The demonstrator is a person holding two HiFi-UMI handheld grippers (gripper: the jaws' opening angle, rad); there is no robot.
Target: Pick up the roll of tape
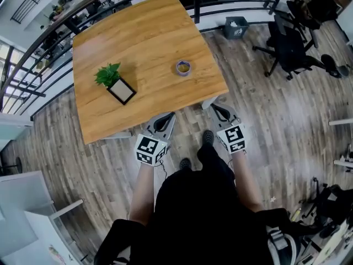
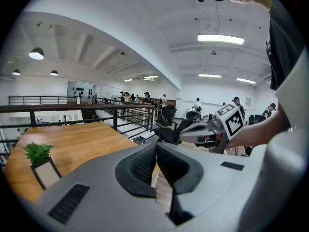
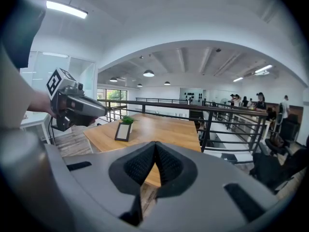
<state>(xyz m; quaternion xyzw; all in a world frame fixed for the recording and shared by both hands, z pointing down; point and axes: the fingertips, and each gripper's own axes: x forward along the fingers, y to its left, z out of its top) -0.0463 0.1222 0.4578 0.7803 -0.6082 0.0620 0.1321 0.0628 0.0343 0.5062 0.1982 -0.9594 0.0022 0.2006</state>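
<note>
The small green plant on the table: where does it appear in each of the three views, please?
Head view: the plant stands on the left part of the wooden table, beside a dark picture frame.
Left gripper view: far left, low in the picture, just above the frame.
Right gripper view: left of centre, just above the frame.
Shared landmark: the wooden table.

Tape [image 1: 183, 68]: too small for us to tell its kind. Frame [image 1: 122, 90]: we cannot read its face. Right gripper [image 3: 155, 145]: its body hides the table's [image 3: 164, 127] near edge from us. People [image 3: 260, 101] by the far railing [image 3: 231, 113]: too small for detail. The left gripper view cuts off the person [image 2: 284, 47] at the top edge.
</note>
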